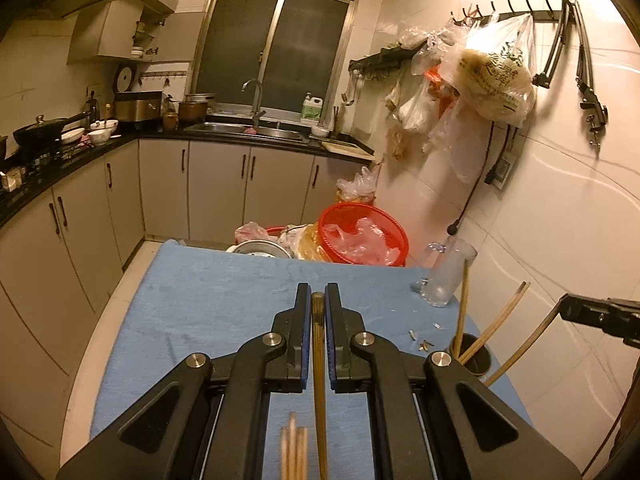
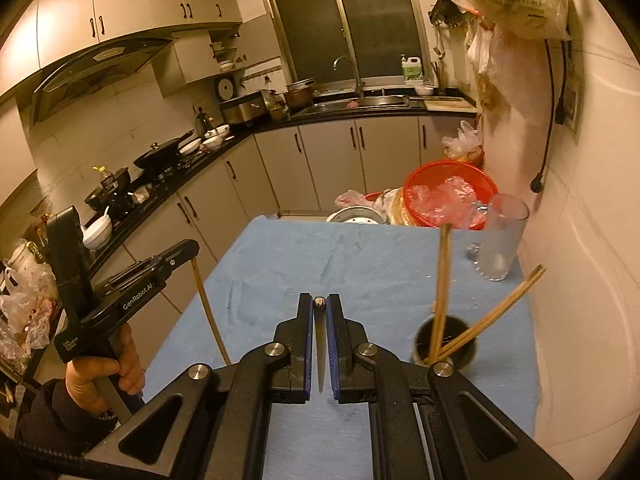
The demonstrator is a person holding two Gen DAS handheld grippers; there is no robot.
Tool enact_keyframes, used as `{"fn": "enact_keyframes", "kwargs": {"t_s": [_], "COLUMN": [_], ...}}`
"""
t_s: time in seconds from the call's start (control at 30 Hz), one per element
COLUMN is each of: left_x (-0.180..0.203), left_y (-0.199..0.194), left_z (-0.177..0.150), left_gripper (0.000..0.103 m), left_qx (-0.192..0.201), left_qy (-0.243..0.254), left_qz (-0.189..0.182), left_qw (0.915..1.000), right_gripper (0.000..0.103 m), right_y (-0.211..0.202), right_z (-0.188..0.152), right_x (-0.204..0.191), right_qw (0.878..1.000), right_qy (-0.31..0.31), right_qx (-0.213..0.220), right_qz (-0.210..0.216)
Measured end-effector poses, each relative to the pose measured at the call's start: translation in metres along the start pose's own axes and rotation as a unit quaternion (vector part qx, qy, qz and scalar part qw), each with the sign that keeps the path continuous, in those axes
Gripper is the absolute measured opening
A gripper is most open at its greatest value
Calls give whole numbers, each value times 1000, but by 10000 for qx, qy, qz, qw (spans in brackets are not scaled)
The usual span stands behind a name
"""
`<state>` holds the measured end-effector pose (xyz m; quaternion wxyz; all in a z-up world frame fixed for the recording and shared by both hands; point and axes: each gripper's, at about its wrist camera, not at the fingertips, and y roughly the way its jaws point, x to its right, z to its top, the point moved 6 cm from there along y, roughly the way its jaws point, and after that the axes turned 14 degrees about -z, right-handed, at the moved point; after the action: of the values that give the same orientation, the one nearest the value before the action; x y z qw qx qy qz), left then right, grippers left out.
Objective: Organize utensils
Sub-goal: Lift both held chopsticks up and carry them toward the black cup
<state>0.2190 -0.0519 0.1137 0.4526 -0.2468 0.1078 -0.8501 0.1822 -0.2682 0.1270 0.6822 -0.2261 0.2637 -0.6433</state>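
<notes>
Dropping each stick tip-first into the dark holder cup (image 2: pixel 446 342) is the step in hand, judging by what each side carries. Left gripper (image 1: pixel 318 300): jaws closed on a brown chopstick (image 1: pixel 319 360), which runs back under the cam; in the right view it hangs down from the jaws w/ its low end near the cloth. Right gripper (image 2: pixel 319 304): jaws closed on a slim metal-looking utensil (image 2: pixel 320 352) w/ a small shiny knob at the top, prob. a metal chopstick, can't be sure.

To do it well: carry one stick at a time over the cup mouth, bring it close to upright, aim for the open side away from the chopsticks (image 2: pixel 444 280) already leaning inside, lower until the tip is past the rim, then release. Cup is narrow & the leaners splay over it, so a slanted entry could knock them.

Materials: wood/bamboo sticks, thin, slightly bowed, matte. Cup dark, round, smooth. Counter (image 1: pixel 208 304) under a blue cloth, soft nap, few crumbs. Frosted glass mug (image 2: pixel 502 236) beyond the cup, near the tiled wall.
</notes>
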Motion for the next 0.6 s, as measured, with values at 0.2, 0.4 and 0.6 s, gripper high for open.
{"fn": "enact_keyframes", "kwargs": {"t_s": [0.2, 0.4, 0.6], "left_x": [31, 61, 92], "left_y": [15, 28, 37], "left_z": [-1, 3, 7], "left_gripper": [6, 6, 6], "left_qx": [-57, -71, -76], "left_qy": [114, 185, 317], "left_qz": [-274, -512, -733], "left_qw": [9995, 9985, 9968], "right_gripper": [6, 6, 6], "right_y": [-16, -33, -50], "right_z": [-1, 1, 7], "right_x": [20, 41, 57], "right_qw": [9998, 9994, 9988], "right_qy": [-21, 29, 82], "right_qx": [12, 64, 180], "right_qz": [-200, -341, -457]}}
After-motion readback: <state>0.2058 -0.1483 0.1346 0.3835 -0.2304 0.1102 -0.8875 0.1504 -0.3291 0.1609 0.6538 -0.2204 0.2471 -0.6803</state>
